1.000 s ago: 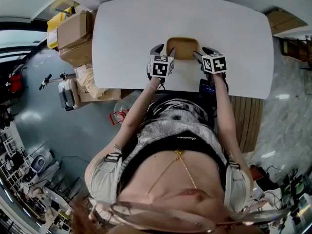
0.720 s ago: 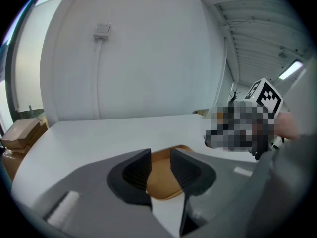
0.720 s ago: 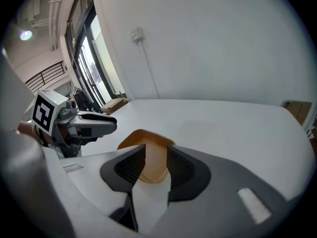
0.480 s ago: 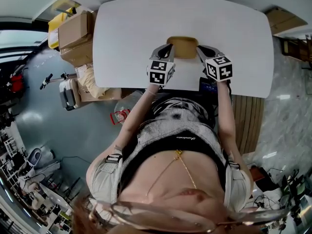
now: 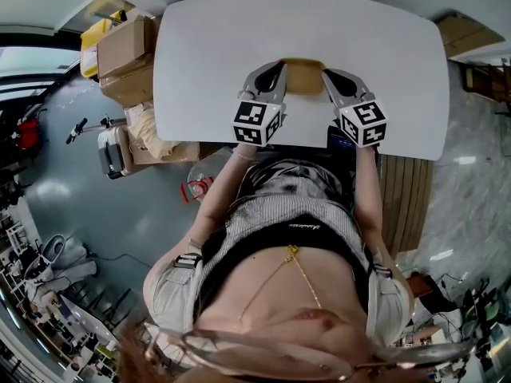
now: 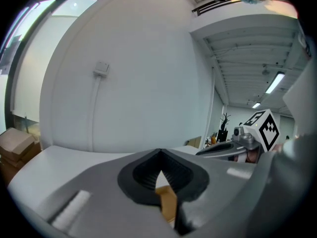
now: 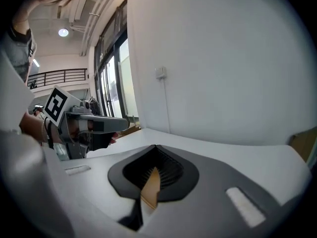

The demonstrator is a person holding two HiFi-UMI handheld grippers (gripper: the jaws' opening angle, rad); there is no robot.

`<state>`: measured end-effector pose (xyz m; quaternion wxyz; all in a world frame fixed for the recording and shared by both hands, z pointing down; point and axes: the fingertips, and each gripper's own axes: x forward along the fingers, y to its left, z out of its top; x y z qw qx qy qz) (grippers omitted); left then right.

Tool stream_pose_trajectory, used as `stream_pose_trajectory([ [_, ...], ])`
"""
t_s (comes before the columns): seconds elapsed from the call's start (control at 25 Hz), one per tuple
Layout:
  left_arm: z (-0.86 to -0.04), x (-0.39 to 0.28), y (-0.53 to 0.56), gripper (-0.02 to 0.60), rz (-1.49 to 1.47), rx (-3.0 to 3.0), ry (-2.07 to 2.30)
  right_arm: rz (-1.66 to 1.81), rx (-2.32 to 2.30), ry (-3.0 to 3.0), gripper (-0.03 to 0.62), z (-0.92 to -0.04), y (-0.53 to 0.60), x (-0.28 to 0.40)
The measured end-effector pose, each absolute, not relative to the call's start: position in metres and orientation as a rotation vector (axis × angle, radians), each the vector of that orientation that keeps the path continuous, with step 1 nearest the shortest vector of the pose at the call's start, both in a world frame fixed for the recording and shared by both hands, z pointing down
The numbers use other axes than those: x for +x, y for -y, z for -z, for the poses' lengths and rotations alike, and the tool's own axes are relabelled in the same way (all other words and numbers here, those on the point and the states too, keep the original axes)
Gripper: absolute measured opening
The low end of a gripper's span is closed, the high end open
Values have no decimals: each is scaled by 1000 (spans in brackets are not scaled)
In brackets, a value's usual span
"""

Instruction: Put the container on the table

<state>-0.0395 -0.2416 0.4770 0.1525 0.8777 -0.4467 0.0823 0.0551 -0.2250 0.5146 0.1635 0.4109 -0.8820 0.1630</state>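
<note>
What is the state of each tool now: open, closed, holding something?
Left tool: closed on one edge of the tan container.
Right tool: closed on the opposite edge of the same container.

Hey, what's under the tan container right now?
The white table lies beneath the container, which the left hand-held gripper and right hand-held gripper clamp. The patch directly under it is covered; contact cannot be judged.
</note>
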Motion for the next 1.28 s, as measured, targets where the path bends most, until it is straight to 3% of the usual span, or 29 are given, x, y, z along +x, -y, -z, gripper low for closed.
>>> stream_pose_trajectory([
  [0.48, -412, -38, 240, 0, -84, 2617, 1341, -295, 1337, 2603, 25, -443, 225, 58],
  [1.28, -403, -30, 230, 0, -82, 2631, 1316, -254, 1373, 2598, 25, -424, 217, 59],
])
